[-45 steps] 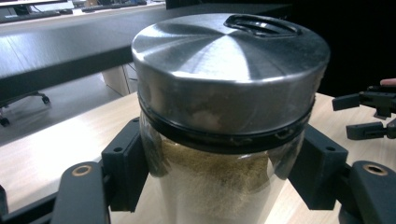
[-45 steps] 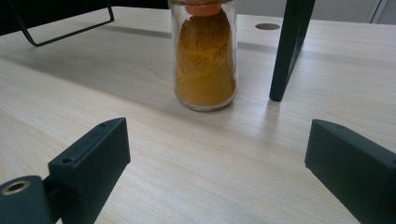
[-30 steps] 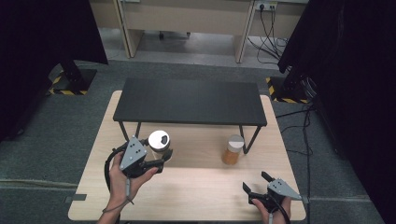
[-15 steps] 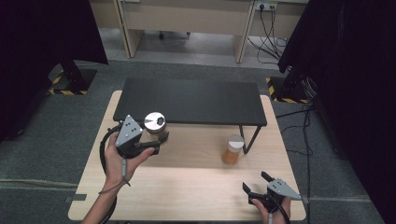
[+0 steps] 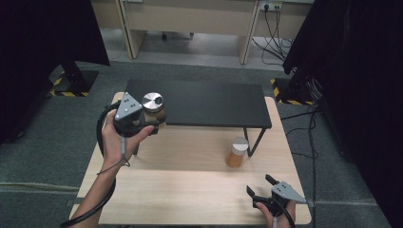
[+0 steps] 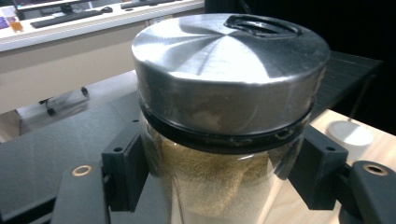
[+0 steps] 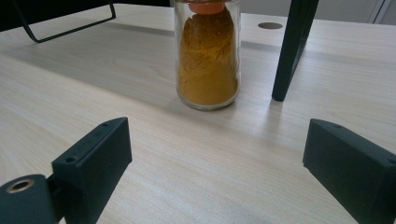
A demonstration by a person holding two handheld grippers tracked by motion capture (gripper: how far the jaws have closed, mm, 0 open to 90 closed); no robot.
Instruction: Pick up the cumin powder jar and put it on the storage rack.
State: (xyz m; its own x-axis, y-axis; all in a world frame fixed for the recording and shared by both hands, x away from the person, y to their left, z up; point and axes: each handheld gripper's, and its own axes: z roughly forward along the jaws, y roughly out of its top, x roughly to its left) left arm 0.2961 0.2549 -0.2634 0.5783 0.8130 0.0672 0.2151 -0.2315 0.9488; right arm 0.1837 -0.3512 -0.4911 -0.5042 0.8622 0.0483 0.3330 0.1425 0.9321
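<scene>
Two spice jars are in play: the one with the brushed steel lid [image 5: 153, 101] is clamped between the jaws of the left gripper [image 5: 148, 124], held up in the air at the near left corner of the black shelf [image 5: 209, 102], roughly at shelf-top height. In the left gripper view the pads are pressed on the glass just under the lid [image 6: 229, 60], with pale brownish powder seen inside. The second jar [image 5: 236, 153], filled with orange powder, is standing upright on the wooden table [image 5: 190, 190] under the shelf's front edge, just beside a black shelf leg [image 7: 292, 46]. The right gripper [image 5: 266, 190] is parked low at the near right of the table, jaws spread wide with nothing between them, aimed at that orange jar [image 7: 208, 56]. Risk-wise: glass is slick and the grip is high up, so a tilt could probably let the jar slide out. The jar bottom could also be clipped on the shelf edge if it's brought in too low, and a knock there would likely twist it in the pads.
</scene>
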